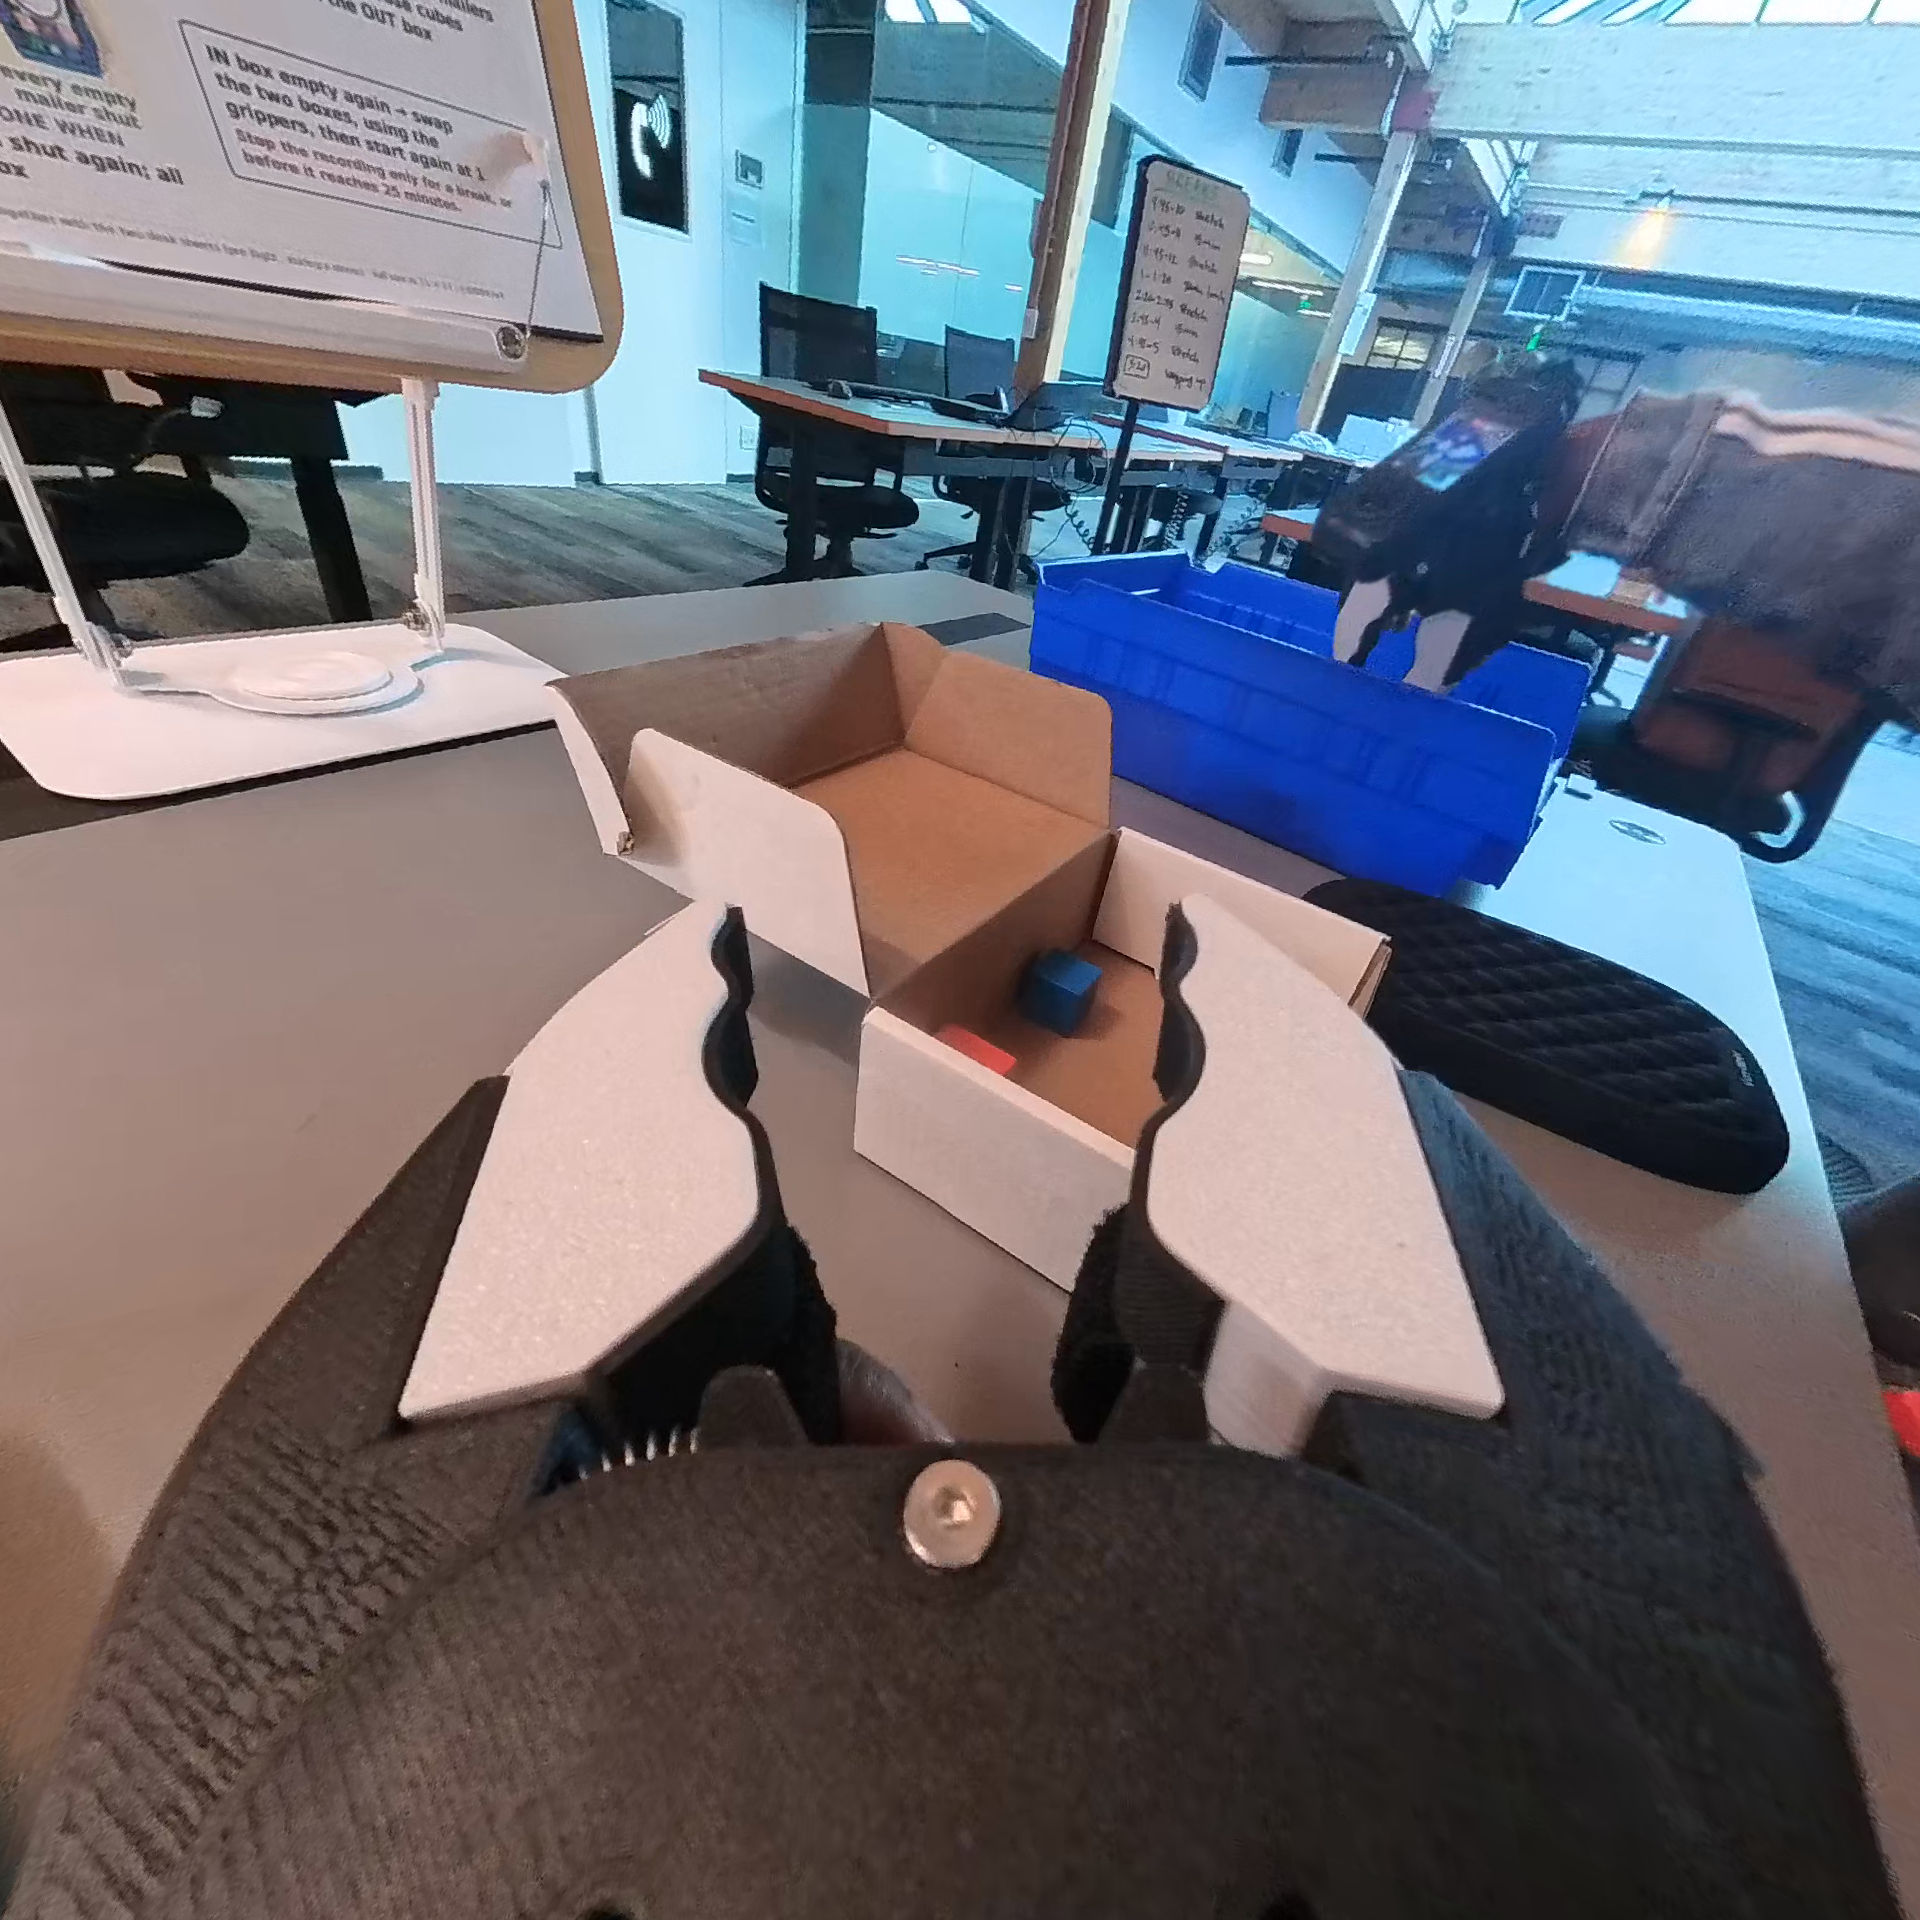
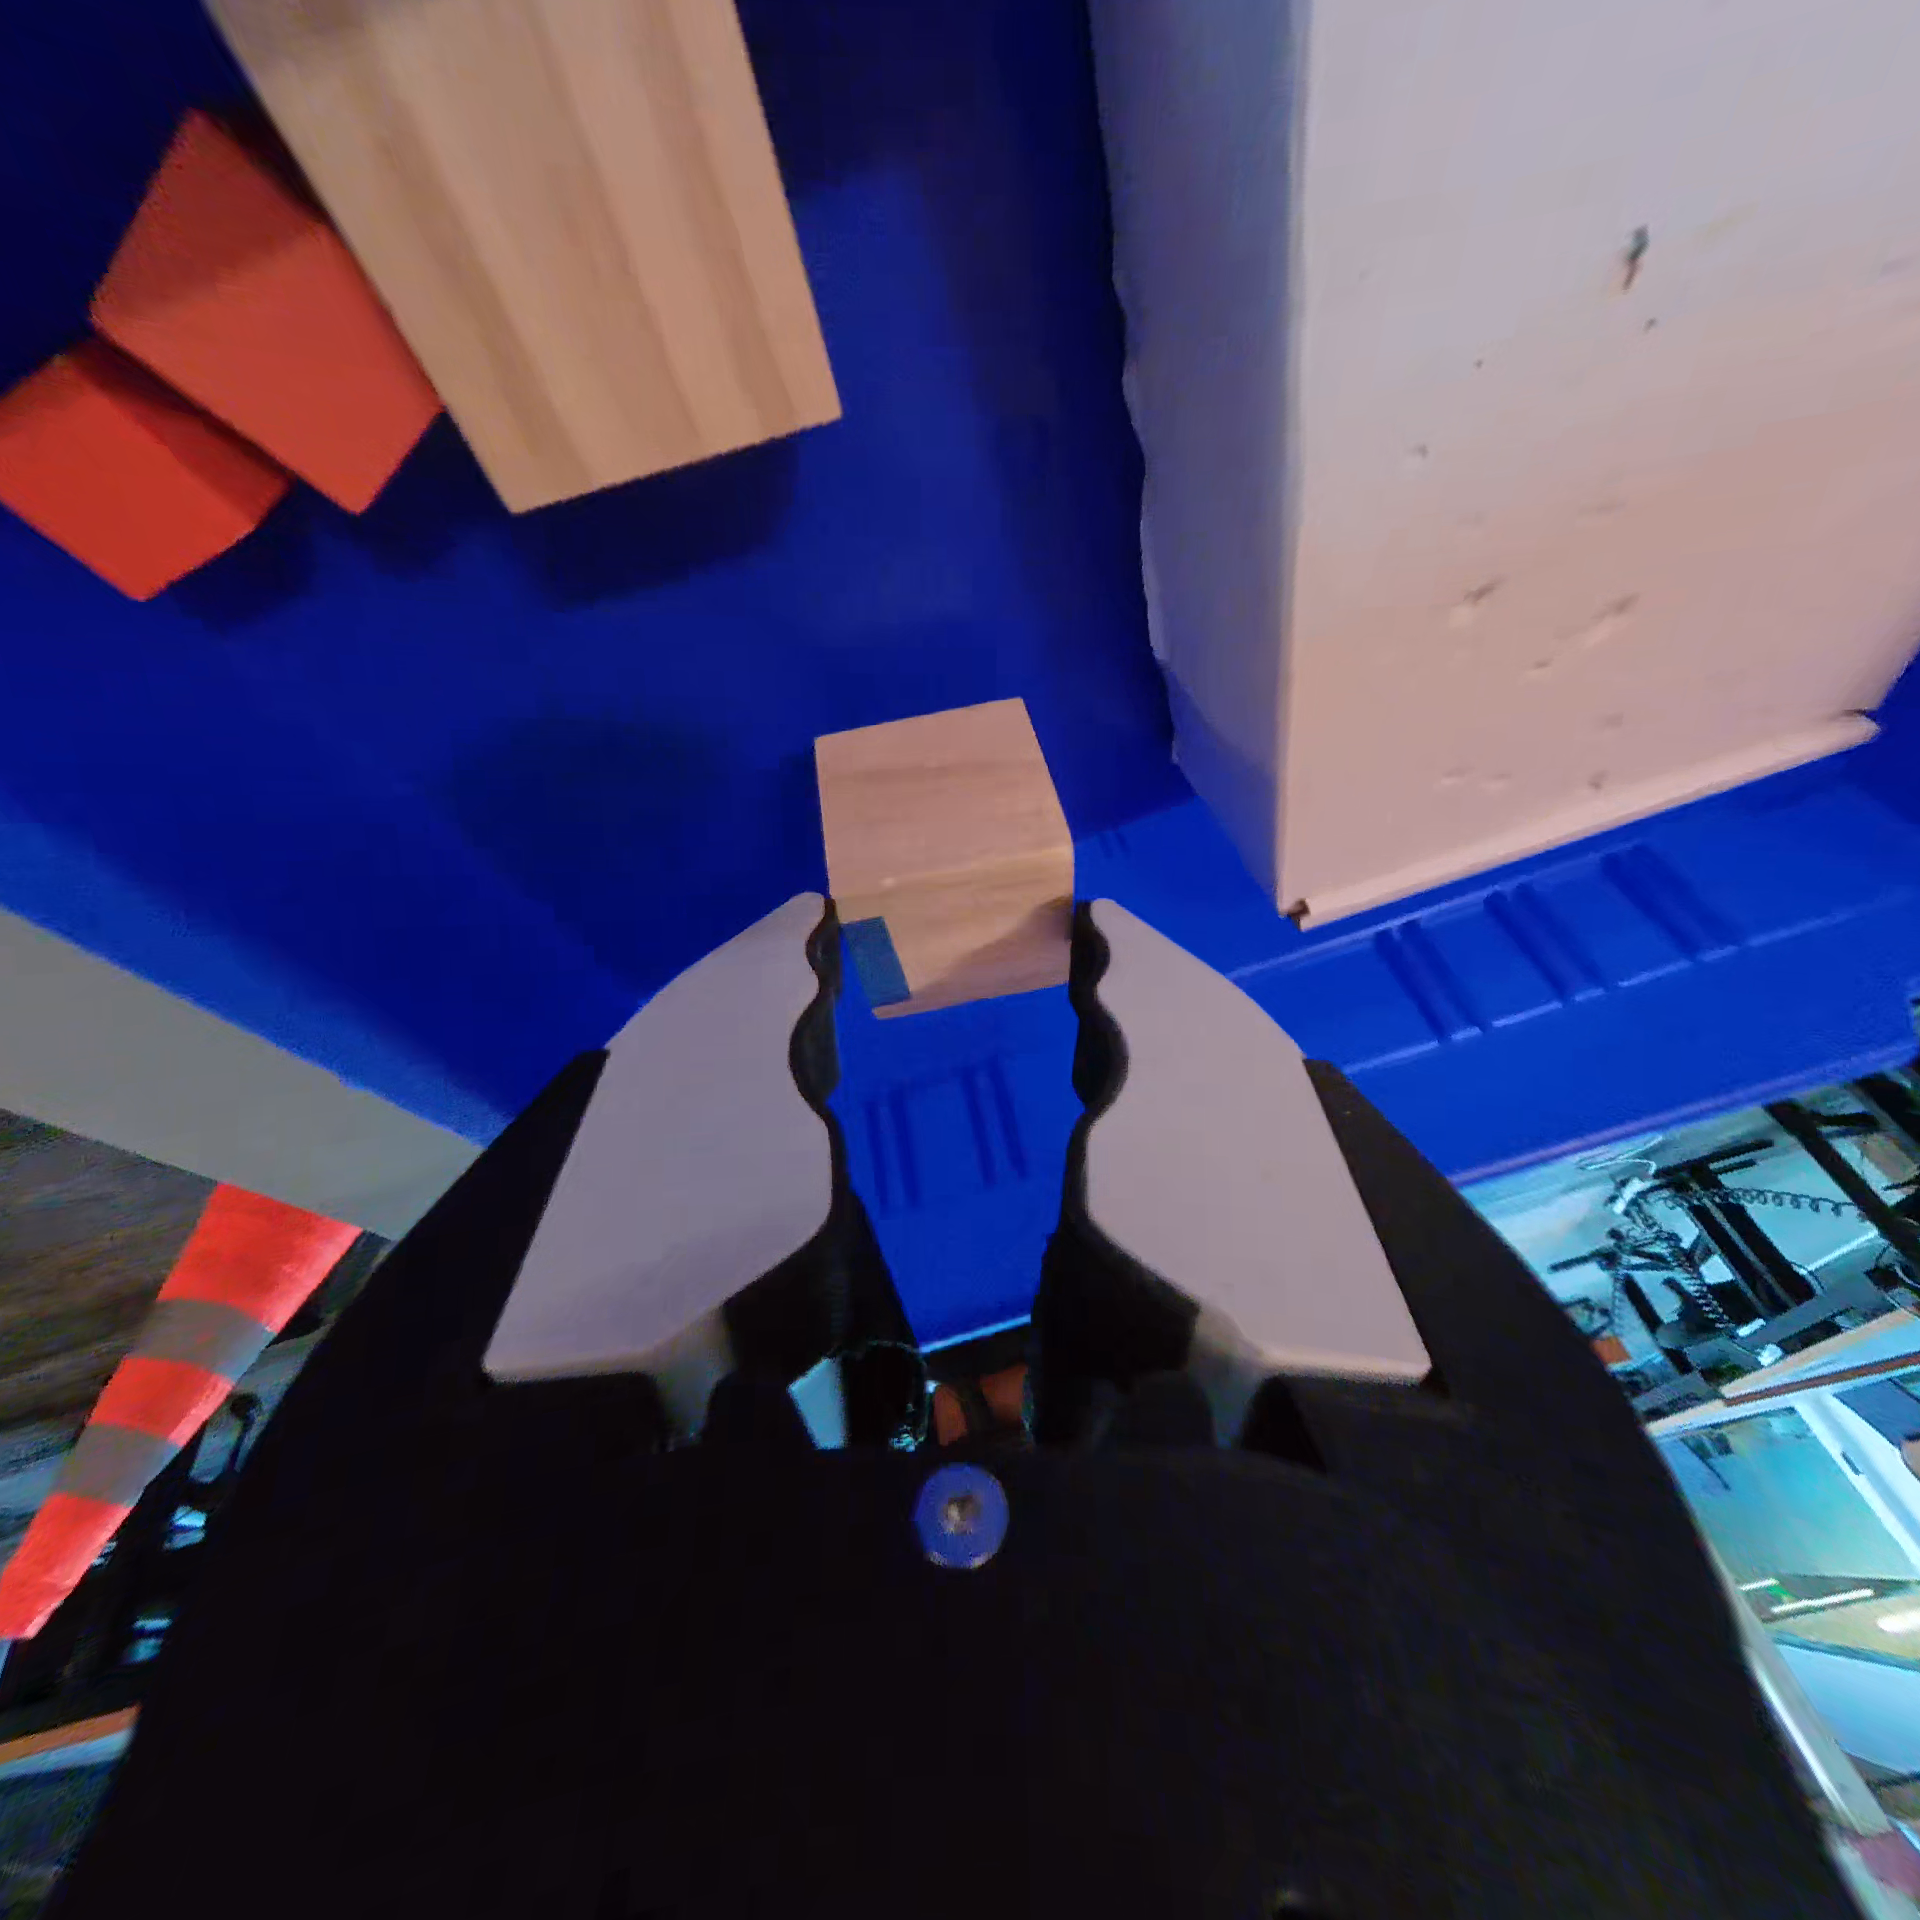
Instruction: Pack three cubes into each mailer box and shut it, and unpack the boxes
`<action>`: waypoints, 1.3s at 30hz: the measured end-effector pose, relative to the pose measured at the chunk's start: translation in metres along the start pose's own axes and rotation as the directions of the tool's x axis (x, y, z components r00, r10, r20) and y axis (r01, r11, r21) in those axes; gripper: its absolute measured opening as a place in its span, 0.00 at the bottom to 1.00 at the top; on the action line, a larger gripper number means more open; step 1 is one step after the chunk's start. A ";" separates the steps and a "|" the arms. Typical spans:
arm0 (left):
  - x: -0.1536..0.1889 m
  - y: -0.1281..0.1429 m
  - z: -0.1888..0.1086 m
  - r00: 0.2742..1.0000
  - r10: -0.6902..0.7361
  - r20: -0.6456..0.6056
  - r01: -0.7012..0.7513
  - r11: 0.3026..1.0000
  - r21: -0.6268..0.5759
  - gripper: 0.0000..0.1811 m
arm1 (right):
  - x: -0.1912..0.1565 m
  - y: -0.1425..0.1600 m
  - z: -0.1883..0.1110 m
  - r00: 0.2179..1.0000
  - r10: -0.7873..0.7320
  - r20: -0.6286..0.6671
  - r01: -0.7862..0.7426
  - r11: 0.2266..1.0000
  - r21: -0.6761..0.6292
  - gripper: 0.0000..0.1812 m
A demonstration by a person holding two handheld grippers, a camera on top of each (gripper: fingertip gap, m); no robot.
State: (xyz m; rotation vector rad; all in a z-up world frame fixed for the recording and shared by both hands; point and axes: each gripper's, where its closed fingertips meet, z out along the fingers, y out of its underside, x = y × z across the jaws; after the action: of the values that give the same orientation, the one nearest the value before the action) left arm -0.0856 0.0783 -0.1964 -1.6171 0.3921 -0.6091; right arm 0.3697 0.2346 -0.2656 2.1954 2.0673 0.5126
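Note:
A white mailer box [image 1: 987,1153] lies open on the grey table, lid flap back, just in front of my left gripper [image 1: 951,935]. A blue cube [image 1: 1058,992] and a red cube [image 1: 977,1047] lie inside it. The left gripper is open and empty, with its tips above the box's near corner. My right gripper [image 2: 951,914] is shut on a plain wooden cube [image 2: 940,831] over the floor of the blue bin [image 2: 623,675]. In the left wrist view the right gripper [image 1: 1392,639] hangs blurred over the bin [image 1: 1278,727].
Inside the bin lie a shut white mailer box [image 2: 1507,416], another wooden cube [image 2: 540,239] and two red cubes [image 2: 249,322] [image 2: 114,468]. A black wrist rest [image 1: 1538,1039] lies right of the open box. A sheet stand [image 1: 260,686] stands at back left. A striped cone [image 2: 187,1382] shows outside the bin.

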 end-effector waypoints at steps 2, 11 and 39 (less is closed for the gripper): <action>0.001 0.000 0.000 1.000 0.008 -0.001 -0.008 1.000 -0.003 0.42 | 0.000 -0.001 0.006 1.000 -0.004 0.002 0.004 1.000 -0.015 0.24; 0.004 0.002 0.002 0.999 0.034 -0.004 -0.034 0.999 -0.017 0.42 | -0.004 -0.016 -0.003 1.000 -0.001 -0.004 0.001 0.999 0.049 0.39; -0.004 -0.010 -0.005 0.996 0.065 0.064 -0.068 0.997 0.045 0.40 | -0.153 -0.391 -0.141 0.940 -0.237 -0.245 0.338 0.548 0.765 0.23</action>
State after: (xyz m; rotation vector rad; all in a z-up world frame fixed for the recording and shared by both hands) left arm -0.0930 0.0778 -0.1871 -1.5676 0.3808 -0.5124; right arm -0.0501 0.0940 -0.2725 2.0661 3.0811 -0.4728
